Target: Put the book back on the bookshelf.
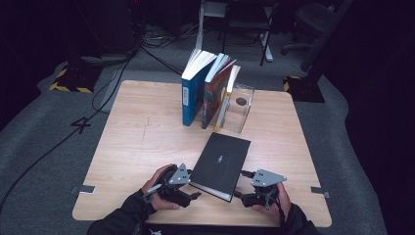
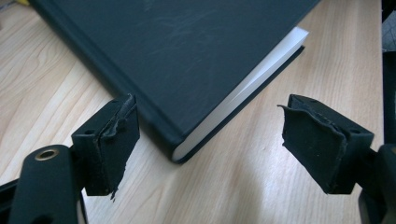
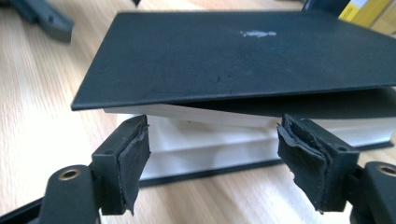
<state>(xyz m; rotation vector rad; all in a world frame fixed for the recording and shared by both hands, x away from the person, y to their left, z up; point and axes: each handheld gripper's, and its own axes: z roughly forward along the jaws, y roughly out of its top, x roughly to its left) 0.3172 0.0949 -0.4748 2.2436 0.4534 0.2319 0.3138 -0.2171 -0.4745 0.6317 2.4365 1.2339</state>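
A black hardcover book [image 1: 221, 164] lies flat on the wooden table [image 1: 142, 142], near the front edge. My left gripper [image 1: 193, 184] sits at its near-left corner and my right gripper [image 1: 240, 184] at its near-right side. In the left gripper view the left gripper [image 2: 208, 112] is open, with the book's spine corner [image 2: 187, 60] between and just beyond the pads. In the right gripper view the right gripper [image 3: 215, 126] is open and faces the white page edge [image 3: 210, 144]. The book's front cover [image 3: 224, 56] stands lifted a little off the pages.
Three books stand upright at the back of the table: a blue one [image 1: 192, 93], a red patterned one [image 1: 215, 90] and a thin yellow-spined one [image 1: 226, 100]. They lean against a clear plastic box [image 1: 243, 110]. Cables and chair legs lie on the floor beyond.
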